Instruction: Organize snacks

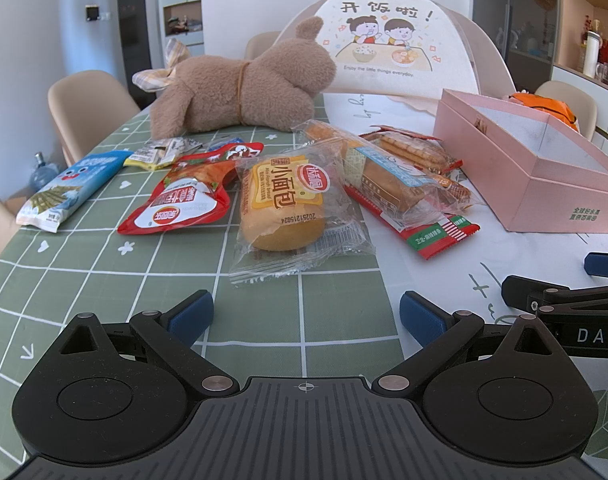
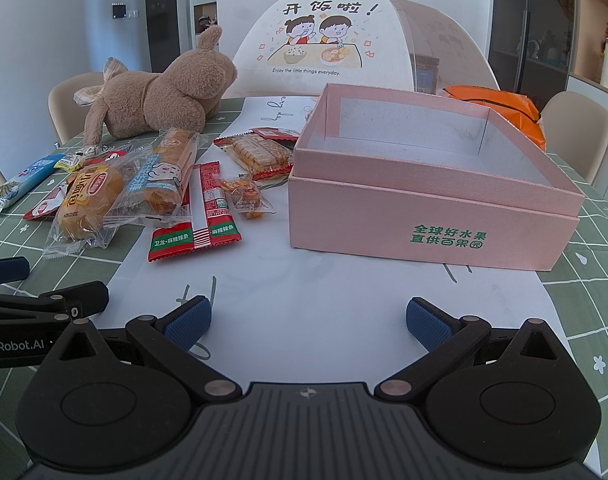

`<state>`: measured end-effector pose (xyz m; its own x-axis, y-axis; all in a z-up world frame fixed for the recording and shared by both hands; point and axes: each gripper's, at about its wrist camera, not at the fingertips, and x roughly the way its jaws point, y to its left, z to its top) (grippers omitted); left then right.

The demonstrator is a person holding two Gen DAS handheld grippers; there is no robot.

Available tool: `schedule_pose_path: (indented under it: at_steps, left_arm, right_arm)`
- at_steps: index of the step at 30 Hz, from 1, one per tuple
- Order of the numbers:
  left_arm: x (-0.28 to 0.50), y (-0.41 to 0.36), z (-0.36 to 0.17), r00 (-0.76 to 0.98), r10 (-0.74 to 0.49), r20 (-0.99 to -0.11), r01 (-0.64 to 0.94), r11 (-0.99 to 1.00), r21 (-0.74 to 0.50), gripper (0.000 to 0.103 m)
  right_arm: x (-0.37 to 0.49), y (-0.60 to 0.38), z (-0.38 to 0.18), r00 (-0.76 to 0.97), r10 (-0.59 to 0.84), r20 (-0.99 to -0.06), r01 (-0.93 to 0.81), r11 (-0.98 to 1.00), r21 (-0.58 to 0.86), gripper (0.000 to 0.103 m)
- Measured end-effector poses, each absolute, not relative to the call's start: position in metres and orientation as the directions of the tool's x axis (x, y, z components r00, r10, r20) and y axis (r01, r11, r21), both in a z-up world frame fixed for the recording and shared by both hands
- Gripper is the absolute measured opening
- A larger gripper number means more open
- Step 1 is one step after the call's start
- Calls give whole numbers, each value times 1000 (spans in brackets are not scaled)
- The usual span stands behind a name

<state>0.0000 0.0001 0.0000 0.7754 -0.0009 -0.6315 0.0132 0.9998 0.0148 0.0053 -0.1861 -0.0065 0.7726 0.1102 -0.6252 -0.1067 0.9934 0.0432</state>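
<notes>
Several snack packets lie in a loose pile on the table. A small bread bun in clear wrap (image 1: 284,208) (image 2: 89,200) lies nearest my left gripper (image 1: 306,314), which is open and empty just short of it. Beside it lie a red pouch (image 1: 180,200), a blue seaweed packet (image 1: 68,188), a long bread packet (image 1: 384,176) (image 2: 166,172), a red spicy strip packet (image 1: 432,228) (image 2: 204,216) and a cracker packet (image 2: 260,156). The open pink box (image 2: 424,216) (image 1: 544,168) is empty. My right gripper (image 2: 308,320) is open and empty in front of the box.
A brown plush toy (image 1: 244,88) (image 2: 160,92) lies behind the snacks. A domed food cover (image 2: 324,44) stands at the back. An orange bag (image 2: 500,108) lies behind the box. Chairs surround the table. The other gripper shows at each view's edge (image 1: 564,304) (image 2: 44,304).
</notes>
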Motion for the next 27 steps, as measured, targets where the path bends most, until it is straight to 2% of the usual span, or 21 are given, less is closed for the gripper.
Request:
schedule_pose_path:
  at_steps: [14,17,20,24,27]
  left_arm:
    - [0,1,1,768,-16,-641,36,999,17,102]
    - [4,11,12,711,-89,-698,105,994,-20,101]
    - [1,42,38,718,-131,-684,152,988,-31,101]
    - [26,110,77,780,-64,-622,99,995,21,101]
    - [71,178,87,772,30,-635,-7,999,39,101]
  right_arm:
    - [0,-189,-18,772,112,-625,-107,993,46,103]
    - [7,-189,-14,702,120,-702,-116,992,53,103]
    - [4,-186,-11,662,76,-746,-56,997,52,103]
    - [6,-179,-8,649,24,-761,21,999,50,103]
    - [10,-175,-4,611,-7,-792,69,997,45,103]
